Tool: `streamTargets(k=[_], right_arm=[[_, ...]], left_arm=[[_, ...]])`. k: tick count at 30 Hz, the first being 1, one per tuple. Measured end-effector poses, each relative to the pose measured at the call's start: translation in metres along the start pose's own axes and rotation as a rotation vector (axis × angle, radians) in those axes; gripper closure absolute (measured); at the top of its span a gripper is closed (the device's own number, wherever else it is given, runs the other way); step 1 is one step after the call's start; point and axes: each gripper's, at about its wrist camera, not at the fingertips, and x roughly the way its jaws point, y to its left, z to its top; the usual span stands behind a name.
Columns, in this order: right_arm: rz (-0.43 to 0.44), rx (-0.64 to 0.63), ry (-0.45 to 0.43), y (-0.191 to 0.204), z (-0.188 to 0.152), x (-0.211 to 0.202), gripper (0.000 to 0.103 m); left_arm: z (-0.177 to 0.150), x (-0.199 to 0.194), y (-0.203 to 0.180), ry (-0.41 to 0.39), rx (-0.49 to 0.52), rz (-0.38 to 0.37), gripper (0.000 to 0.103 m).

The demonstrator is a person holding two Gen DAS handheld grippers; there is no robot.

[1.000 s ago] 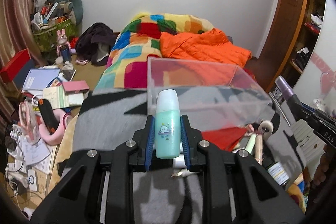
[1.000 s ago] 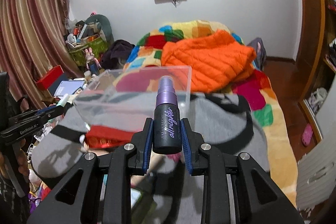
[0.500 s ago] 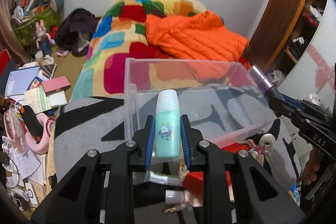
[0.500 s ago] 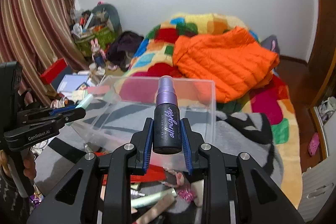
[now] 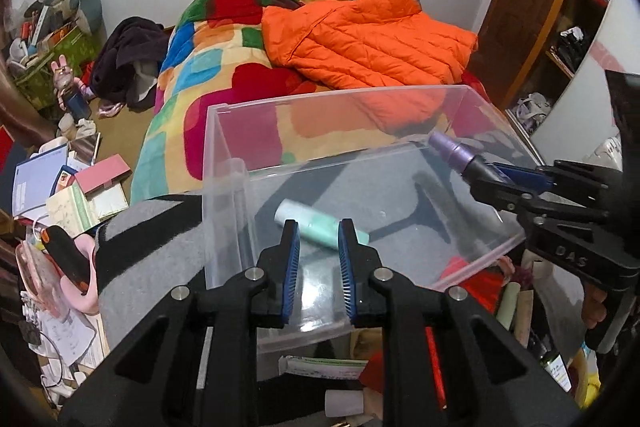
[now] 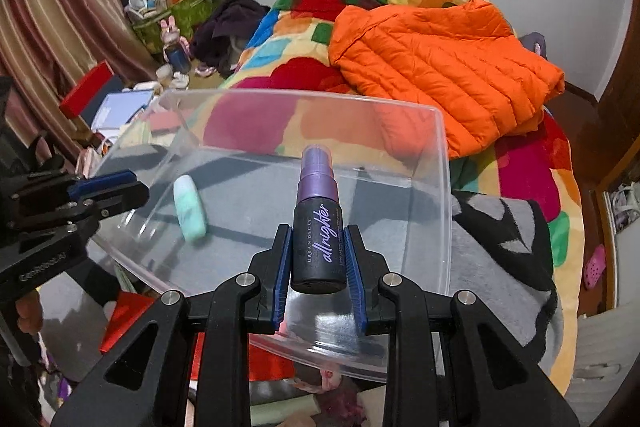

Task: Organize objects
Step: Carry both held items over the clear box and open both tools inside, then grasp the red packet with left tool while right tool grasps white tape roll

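Right gripper [image 6: 319, 259] clamps the spray bottle [image 6: 318, 227] at its dark lower body, cap up, poised over the clear bin [image 6: 440, 163]. Left gripper [image 5: 319, 255] holds nothing; its jaws are closing on air above the bin. Mint tube [image 5: 320, 225] lies flat on the bin floor, apart from the pads. Judged: spray bottle is small, light, rigid, smooth-sided and likely slippery; grip mid-body across the cylinder, not the narrower purple cap. Bin is thin plastic and looks easy to shove.

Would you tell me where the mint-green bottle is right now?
In both views, the mint-green bottle lies on its side inside the clear box, toward its left.
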Motion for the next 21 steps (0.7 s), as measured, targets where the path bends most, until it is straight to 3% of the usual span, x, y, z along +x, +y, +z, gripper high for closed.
streamTargets(k=[5, 8, 13, 21], right_arm=[[-0.007, -0.023, -0.003, 0.004, -0.001, -0.004, 0.080], [-0.009, -0.037, -0.015, 0.007, -0.003, -0.011, 0.080], [-0.011, -0.051, -0.056, 0.006, -0.007, -0.033, 0.078], [-0.016, -0.037, -0.141, -0.005, -0.021, -0.072, 0.062]], left_arm=[[-0.004, -0.015, -0.006, -0.040, 0.043, 0.027, 0.081], [-0.007, -0.025, -0.007, -0.058, 0.051, 0.023, 0.072], [-0.014, -0.047, -0.009, -0.101, 0.053, 0.019, 0.048], [-0.035, -0.074, -0.012, -0.140, 0.050, -0.015, 0.030]])
